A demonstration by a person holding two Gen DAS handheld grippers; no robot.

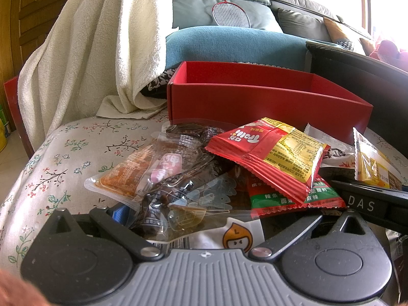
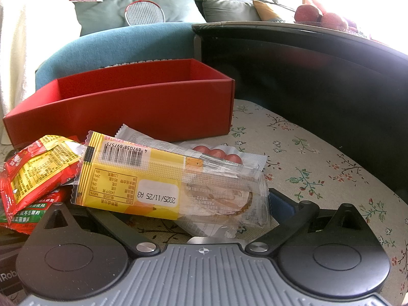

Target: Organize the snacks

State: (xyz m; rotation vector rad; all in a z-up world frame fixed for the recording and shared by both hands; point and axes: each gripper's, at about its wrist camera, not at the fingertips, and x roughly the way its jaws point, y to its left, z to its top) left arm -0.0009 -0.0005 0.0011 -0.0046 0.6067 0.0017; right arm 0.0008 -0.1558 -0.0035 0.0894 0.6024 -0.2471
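Left wrist view: a floral-covered surface (image 1: 63, 158) is seen carrying a red box (image 1: 267, 107) at the far side, with a pile of snack packets (image 1: 229, 168) near it. The left hand-held gripper (image 1: 204, 219) is spread open around the pile. The right hand-held gripper (image 2: 204, 214) is spread open around a yellow wafer packet (image 2: 142, 181).

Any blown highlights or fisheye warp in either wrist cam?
Left wrist view: window at top right is blown out; open red cardboard box has its rim bowed by the lens; clear plastic wrappers catch glare. Right wrist view: top right washes to white behind the red fruit; dark table edge curves strongly; yellow barcode snack packet reads sharp.
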